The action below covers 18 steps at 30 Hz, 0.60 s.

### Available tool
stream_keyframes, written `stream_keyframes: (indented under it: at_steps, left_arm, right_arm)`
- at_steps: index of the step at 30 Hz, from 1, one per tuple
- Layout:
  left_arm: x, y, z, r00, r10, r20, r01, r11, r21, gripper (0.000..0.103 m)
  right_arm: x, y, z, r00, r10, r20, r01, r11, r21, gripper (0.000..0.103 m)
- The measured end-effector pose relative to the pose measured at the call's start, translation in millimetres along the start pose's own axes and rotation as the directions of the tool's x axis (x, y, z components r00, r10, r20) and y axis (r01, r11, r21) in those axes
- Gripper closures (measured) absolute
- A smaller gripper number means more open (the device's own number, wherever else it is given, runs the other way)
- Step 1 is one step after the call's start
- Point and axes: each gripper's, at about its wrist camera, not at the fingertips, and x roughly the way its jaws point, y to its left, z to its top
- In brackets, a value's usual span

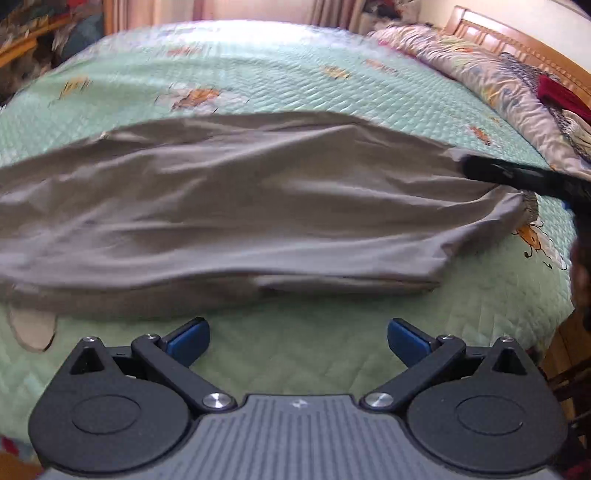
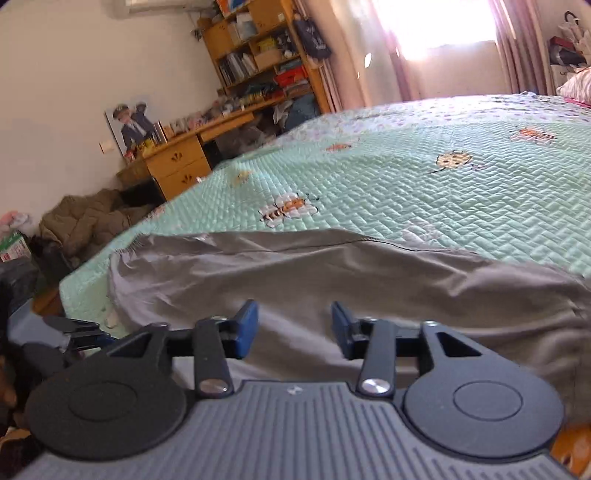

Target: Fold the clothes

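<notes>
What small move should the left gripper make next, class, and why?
Probably ease forward to the near edge of the grey trousers. The left gripper is open and empty above the green quilt, short of the cloth, which lies spread out and only partly folded.

Green quilted bed (image 2: 461, 206), wooden desk (image 2: 177, 162), cluttered bookshelf (image 2: 258, 55), bright curtained window (image 2: 443, 29), white wall (image 2: 74, 74)

Mint quilted bedspread (image 1: 258, 88), floral pillow (image 1: 491, 77) by wooden headboard (image 1: 517, 44); bookshelf (image 2: 266, 48) above wooden desk (image 2: 184, 155).
</notes>
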Motion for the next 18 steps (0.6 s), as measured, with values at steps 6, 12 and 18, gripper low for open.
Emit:
stream_keyframes:
  at_steps: [6,12,18]
  left_arm:
    - [11.5,-2.9,-7.5,0.994,-0.083,0.066,0.08,0.995,0.053,0.001]
    - [6.6,0.6,-9.5,0.973,-0.198,0.117,0.195,0.98,0.037,0.001]
    - [-8.0,-11.0,5.1,0.965,-0.189,0.184,0.178,0.981,0.078,0.001]
  right_arm:
    - [29.6,-32.8,-0.7,0.991,-0.102,-0.092,0.111,0.988,0.11,0.052]
    - [33.3,-36.7,-11.0,0.993,-0.066,-0.1,0.077,0.992,0.104,0.051]
    - [34.3,-40.0,-14.9,0.995,-0.048,-0.093,0.059,0.991,0.122,0.051]
